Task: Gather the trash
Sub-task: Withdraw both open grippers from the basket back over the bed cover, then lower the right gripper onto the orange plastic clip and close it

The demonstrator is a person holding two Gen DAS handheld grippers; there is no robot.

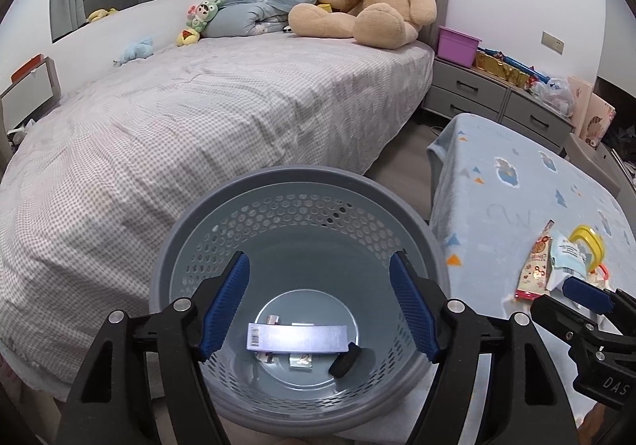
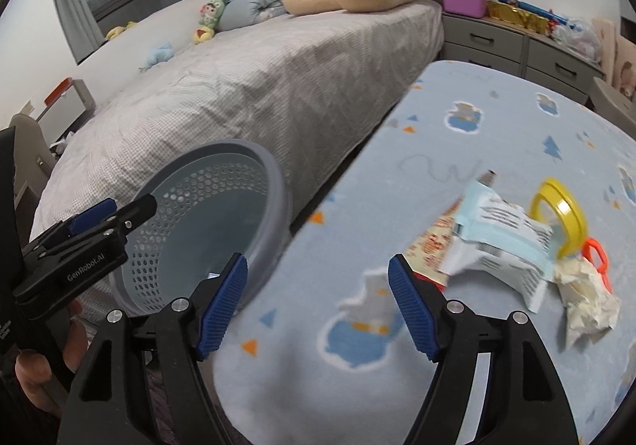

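Both grippers — left (image 1: 318, 306), right (image 2: 318, 306) — gape empty over bin (image 1: 429, 242) and blue blanket (image 2: 397, 166), beside the bed (image 1: 198, 119).

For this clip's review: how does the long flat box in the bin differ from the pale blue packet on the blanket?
The long flat box lies at the bottom of the grey bin; the pale blue packet lies out on the blue blanket. The box looks flat and straight-edged; the packet looks crumpled. The box lies nearly alone; the packet sits in a small heap with a red wrapper and crumpled paper. Both carry printed labels.

Black hand-held gripper (image 1: 319, 306) frames, ribbed blue finger pads (image 1: 225, 306), silver screws, white lettering, possibly "GenRobot.AI"
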